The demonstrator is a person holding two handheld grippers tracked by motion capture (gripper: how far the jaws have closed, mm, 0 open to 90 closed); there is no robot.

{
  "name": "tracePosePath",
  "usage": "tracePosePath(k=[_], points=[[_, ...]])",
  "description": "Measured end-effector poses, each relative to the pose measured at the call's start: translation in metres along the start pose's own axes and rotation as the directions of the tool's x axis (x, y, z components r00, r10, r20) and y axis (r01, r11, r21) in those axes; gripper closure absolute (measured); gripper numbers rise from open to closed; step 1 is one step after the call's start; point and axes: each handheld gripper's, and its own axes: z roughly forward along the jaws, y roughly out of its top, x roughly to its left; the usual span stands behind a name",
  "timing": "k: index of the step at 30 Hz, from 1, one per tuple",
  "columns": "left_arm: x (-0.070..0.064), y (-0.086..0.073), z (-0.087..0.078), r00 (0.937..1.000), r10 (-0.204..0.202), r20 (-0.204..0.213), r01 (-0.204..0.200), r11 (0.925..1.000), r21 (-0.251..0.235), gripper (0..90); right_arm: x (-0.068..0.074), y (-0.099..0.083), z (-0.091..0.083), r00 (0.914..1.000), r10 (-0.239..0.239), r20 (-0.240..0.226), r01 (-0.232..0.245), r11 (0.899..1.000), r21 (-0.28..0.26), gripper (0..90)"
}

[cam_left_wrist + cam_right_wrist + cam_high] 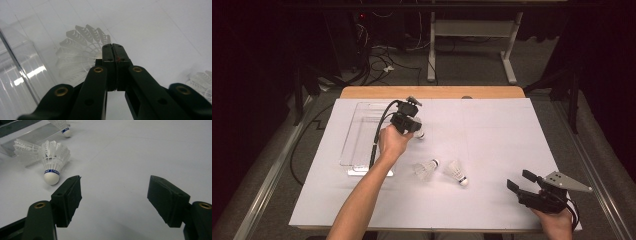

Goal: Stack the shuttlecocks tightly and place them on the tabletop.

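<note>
My left claw (113,50) is pinched shut on a shuttlecock (80,53) feather edge, clear tray (17,75) just beside it. Such a thin grip may slip, dropping it short.

White sheet (492,135) covers counter; wooden counter edge (432,92) bare at 12 o'clock. Grey floor beyond, tangled cables (379,60) at 11 o'clock, white desk frame legs (509,60) at 12 to 1 o'clock. Dark surroundings.
</note>
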Motion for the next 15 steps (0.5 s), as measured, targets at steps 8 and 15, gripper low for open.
tracePosePath(k=[8,15], points=[[-0.007,0.002,0.004,0.9998,0.014,0.010,-0.014,0.9998,-0.013,87.4,0.000,0.000,0.000,1.0000,0.004,0.001,-0.004,1.000,0.001,27.5],[-0.013,0.004,0.010,0.9996,0.024,0.017,-0.024,0.9995,-0.019,85.1,0.000,0.000,0.000,1.0000,0.004,0.000,-0.004,1.000,0.001,27.5]])
